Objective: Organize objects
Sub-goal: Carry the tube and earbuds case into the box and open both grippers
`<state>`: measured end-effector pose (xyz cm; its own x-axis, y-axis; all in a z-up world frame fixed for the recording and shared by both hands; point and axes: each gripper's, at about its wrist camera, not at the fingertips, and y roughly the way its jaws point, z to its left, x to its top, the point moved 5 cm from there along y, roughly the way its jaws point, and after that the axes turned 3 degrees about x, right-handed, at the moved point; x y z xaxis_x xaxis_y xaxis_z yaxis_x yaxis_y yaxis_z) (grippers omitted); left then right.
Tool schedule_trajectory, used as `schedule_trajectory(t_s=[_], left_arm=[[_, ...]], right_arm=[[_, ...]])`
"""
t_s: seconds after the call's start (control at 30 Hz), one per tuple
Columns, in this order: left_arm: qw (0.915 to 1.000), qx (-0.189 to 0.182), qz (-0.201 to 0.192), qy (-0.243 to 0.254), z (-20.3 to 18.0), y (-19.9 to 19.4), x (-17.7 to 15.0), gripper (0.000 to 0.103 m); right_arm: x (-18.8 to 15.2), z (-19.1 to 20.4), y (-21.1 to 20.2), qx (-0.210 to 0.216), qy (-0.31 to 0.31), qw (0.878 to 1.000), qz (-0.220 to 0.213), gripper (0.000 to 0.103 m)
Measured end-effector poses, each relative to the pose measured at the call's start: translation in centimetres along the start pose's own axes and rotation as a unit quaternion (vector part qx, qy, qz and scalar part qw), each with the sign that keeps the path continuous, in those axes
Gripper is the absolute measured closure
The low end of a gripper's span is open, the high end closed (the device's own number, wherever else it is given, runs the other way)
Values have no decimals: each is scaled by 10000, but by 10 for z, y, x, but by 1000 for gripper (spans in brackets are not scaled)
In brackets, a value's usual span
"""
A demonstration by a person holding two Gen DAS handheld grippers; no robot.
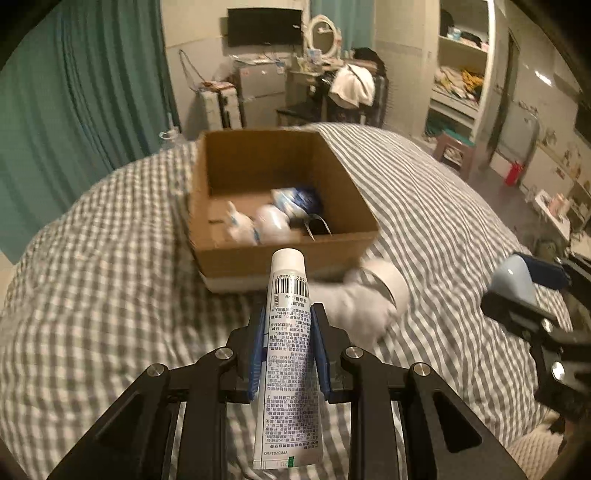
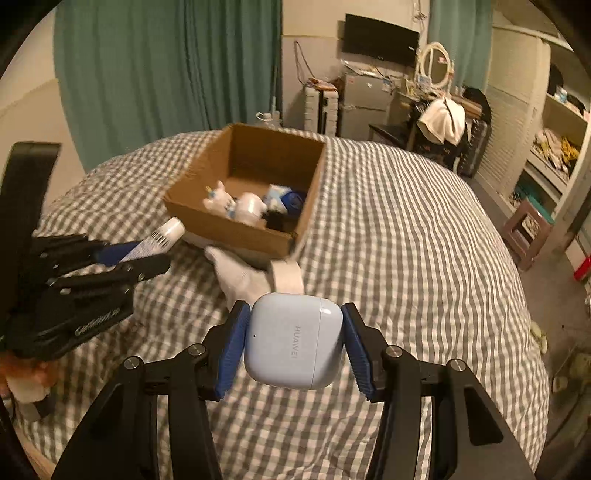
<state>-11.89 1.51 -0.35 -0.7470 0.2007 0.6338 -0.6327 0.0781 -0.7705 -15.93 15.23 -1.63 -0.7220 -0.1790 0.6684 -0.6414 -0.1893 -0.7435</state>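
An open cardboard box (image 1: pixel 362 206) (image 2: pixel 310 192) sits on the checked bed and holds several white and blue items (image 1: pixel 273 218) (image 2: pixel 243 206). My left gripper (image 1: pixel 289 314) is shut on a white printed tube (image 1: pixel 288 350), cap pointing at the box's near wall; it also shows in the right wrist view (image 2: pixel 140 254) with the tube (image 2: pixel 162 236). My right gripper (image 2: pixel 293 314) is shut on a pale blue earbud case (image 2: pixel 295 343), held above the bed short of the box; it shows at the right edge of the left wrist view (image 1: pixel 517 280). A white sock (image 1: pixel 369 295) (image 2: pixel 243 280) lies against the box's front.
The grey-and-white checked bed cover (image 1: pixel 110 295) (image 2: pixel 406 240) fills the foreground. Beyond the bed are teal curtains (image 1: pixel 74 110), a small fridge (image 2: pixel 362 107), a cluttered dresser with a round mirror (image 1: pixel 325 35), shelves (image 2: pixel 554 147) and a stool (image 2: pixel 524 229).
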Motion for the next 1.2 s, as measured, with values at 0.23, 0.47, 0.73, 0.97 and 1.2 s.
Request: schedule_trajectory(t_s=[0.23,0.47,0.73,0.97,1.2], left_arm=[[9995,126,-287,-38,24,-8,41,79],[9995,26,-233,-230,50,22,83,79],[9987,-309,14,-412,71,80,116,79],[9969,-668,350,-234,65,126,131,79],[9967,-720,359,-118,62,147,128,79]], right_arm=[[57,26,-6,281,-158,9988,-376,53],[113,40,24,366,-189,9980,-476,53],[150,19,94,449,225,9984,-240,53],[163,-10,159,339,724,9968,29,53],[175,-29,188,506,1171,9918,-7,52]])
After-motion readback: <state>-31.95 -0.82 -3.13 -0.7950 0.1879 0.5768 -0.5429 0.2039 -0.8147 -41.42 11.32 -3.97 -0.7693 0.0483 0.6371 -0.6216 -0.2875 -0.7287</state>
